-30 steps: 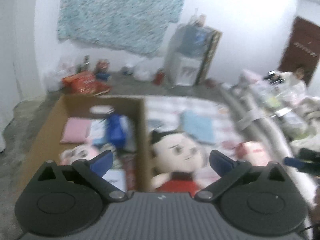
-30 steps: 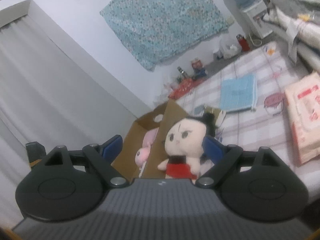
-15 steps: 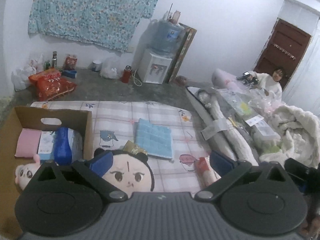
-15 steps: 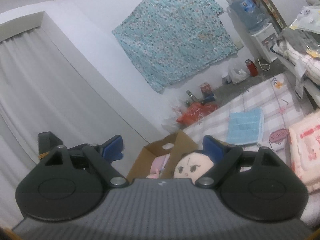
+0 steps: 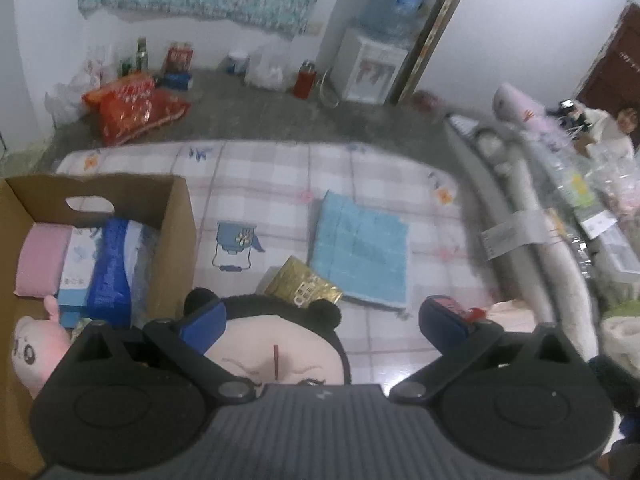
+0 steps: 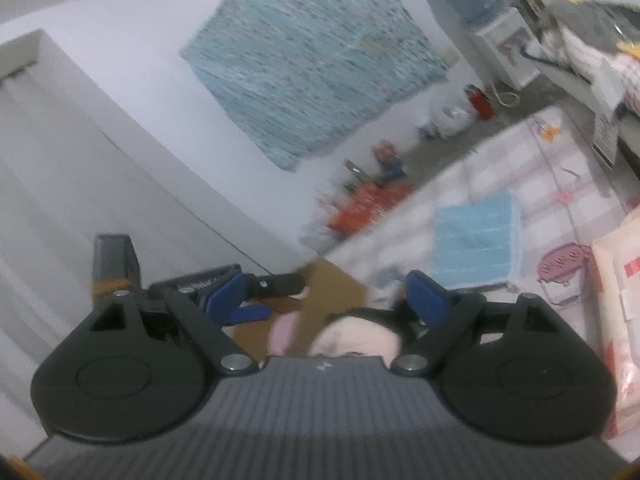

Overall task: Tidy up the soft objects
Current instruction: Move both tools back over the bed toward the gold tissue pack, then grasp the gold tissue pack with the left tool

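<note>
Although the gold packet (image 5: pixel 303 285) carries print, no writing on it can be read. At the left, the cardboard box (image 5: pixel 173 240) holds a pink cushion (image 5: pixel 40 262), a blue pack (image 5: pixel 110 268) and a pink plush (image 5: pixel 30 350). Just beside its right wall, the black-haired doll (image 5: pixel 280 344) sits near the camera, between the wide-open jaws of the left gripper (image 5: pixel 320 322), which tilts downward. The right gripper (image 6: pixel 326 294) is also open and empty above the doll's head. Farther right lies a folded blue towel (image 5: pixel 362 250).
</note>
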Demonstrator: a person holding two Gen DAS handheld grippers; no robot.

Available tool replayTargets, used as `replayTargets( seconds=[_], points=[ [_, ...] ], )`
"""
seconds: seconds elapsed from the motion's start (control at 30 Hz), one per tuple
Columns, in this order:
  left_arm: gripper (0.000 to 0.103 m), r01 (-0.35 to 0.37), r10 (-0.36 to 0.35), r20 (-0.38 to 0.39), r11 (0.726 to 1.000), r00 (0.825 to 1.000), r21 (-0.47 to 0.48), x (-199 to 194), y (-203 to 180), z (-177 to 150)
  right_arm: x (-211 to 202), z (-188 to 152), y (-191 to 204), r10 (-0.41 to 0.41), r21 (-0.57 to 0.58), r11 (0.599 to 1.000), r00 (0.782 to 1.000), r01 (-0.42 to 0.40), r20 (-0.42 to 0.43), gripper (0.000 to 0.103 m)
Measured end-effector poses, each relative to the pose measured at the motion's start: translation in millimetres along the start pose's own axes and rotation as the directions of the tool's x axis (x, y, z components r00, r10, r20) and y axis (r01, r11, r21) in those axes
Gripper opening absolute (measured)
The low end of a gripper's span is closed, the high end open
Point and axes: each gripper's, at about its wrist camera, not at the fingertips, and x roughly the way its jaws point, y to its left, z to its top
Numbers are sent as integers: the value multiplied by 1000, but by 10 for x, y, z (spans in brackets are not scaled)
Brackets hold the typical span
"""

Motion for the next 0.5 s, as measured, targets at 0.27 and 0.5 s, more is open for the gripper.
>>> replayTargets(
  seconds=[0.27,0.5],
  points=[
    [103,-95,93,-97,995,991,-8,623,2,223,813,-71,-377,-100,6,995,988,102,-119,86],
    [102,-159,161,-154,987,975,29,1054,2,309,1383,-258,-634,-133,17,990,967,140,-218,75]
  ],
)
